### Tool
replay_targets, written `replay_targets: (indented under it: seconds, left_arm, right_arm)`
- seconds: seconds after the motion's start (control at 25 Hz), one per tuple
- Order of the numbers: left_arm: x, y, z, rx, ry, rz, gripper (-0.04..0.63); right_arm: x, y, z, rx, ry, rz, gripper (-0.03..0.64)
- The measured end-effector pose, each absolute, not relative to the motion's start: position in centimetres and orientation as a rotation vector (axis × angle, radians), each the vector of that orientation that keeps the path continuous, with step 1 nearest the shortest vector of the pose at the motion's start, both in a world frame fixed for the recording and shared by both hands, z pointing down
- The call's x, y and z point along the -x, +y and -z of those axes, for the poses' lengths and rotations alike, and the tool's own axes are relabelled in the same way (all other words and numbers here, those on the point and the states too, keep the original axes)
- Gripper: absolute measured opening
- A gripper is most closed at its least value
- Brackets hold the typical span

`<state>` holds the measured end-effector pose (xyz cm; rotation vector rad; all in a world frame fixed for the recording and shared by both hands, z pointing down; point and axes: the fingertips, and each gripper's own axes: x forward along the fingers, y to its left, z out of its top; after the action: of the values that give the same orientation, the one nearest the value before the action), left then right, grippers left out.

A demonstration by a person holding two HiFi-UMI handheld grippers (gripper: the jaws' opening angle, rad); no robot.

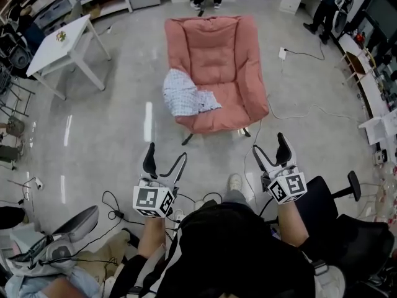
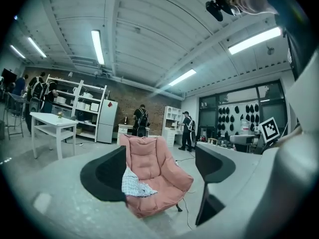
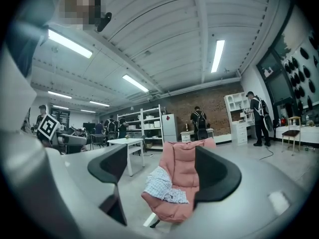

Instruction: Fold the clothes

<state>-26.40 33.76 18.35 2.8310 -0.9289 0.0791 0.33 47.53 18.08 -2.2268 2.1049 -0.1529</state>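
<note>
Head view | left gripper [image 1: 166, 155]: short of the pink armchair [image 1: 217, 54], jaws wide apart, empty | right gripper [image 1: 269, 144]: beside it, also short of the armchair, jaws spread, empty | checked cloth [image 1: 183, 95], perhaps a shirt: crumpled over the armchair's picture-left arm and seat

No words, numbers or brand names can be read in any view. The only printed signs are the black-and-white square patterns on the marker cube [image 1: 153, 202] of the left claw [image 1: 165, 156] and on the marker cube [image 1: 286, 188] of the right claw [image 1: 270, 146]; they are blocks only, with no letters or digits. A small red diamond sticker sits on the white fridge [image 3: 168, 128], too small to read.
</note>
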Motion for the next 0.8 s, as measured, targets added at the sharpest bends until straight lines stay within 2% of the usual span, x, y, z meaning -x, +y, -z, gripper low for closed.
replay_targets:
  seconds: [0.24,0.44,0.8]
  left_arm:
    - [23.3,29.7,-19.5,-2.825,-0.982,-0.114,0.433]
    - [18.3,25.9,-18.7,-2.814,-1.042,-0.116,0.433]
    - [10.8,21.0,-20.7,-2.781,-1.122,-0.217,0.431]
  right_arm:
    - [-3.8,41.8,-19.0,2.165,2.141,0.140,0.419]
    - [-9.7,36.5,-18.9,2.101,2.174,0.148,0.376]
    - [-16.8,29.7,-20.6,1.968,2.307,0.183,0.368]
